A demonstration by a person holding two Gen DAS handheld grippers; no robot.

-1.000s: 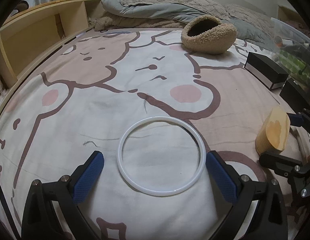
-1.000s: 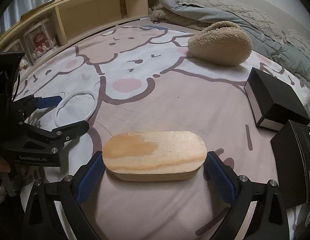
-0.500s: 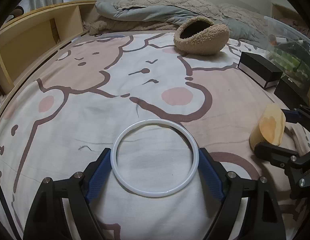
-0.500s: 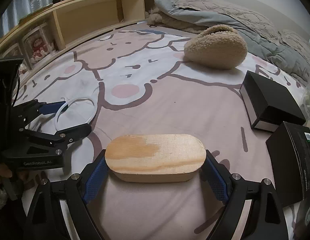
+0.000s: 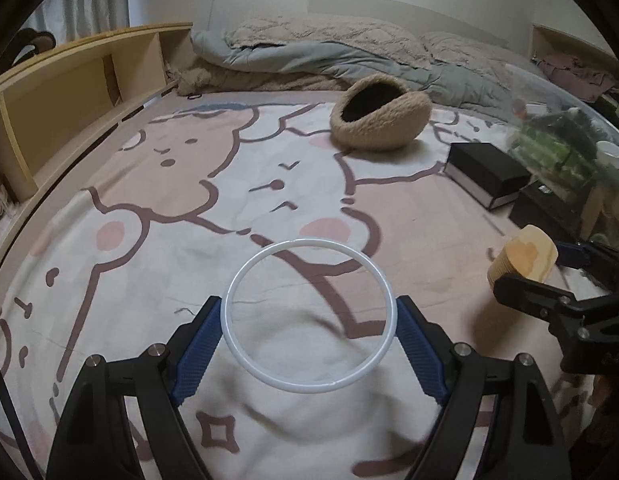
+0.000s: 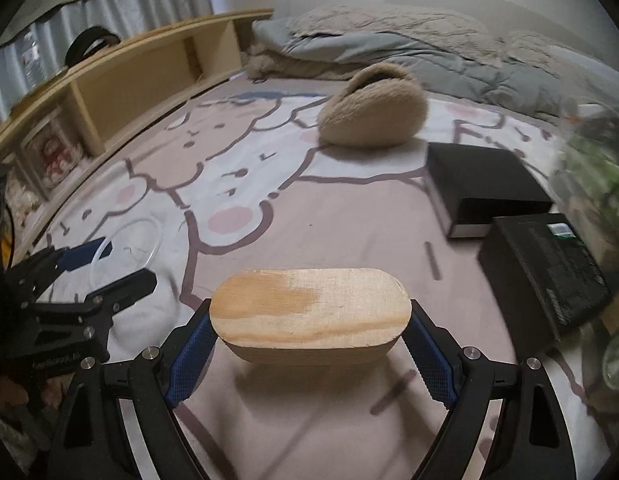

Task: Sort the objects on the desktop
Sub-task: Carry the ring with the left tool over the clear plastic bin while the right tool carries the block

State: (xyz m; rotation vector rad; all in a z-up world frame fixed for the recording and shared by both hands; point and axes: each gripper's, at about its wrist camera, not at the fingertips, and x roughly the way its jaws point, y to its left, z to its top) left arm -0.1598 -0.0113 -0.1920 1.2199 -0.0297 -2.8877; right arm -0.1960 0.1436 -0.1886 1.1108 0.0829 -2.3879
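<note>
A thin white ring (image 5: 309,242) hangs just above the bear-print bedsheet (image 5: 149,264), held flat across its width by my left gripper (image 5: 309,305), whose blue pads (image 5: 197,344) press on both sides. My right gripper (image 6: 309,313) is shut on the ends of an oval wooden block (image 6: 309,304), which is lifted and throws a shadow on the sheet. In the left wrist view the wooden block (image 5: 523,254) and the right gripper (image 5: 530,269) are at the far right. The right wrist view shows the left gripper (image 6: 126,262) and the ring (image 6: 147,222) at the left.
A fuzzy tan slipper (image 5: 379,122) lies far ahead, with rumpled blankets (image 5: 329,56) behind it. Two black boxes (image 6: 485,184) (image 6: 549,272) sit at the right beside a clear plastic bin (image 5: 569,136). A wooden shelf (image 5: 69,92) runs along the left.
Both grippers closed in: the left on the ring, the right on the wooden block. Both then rose, lifting their objects off the sheet.
</note>
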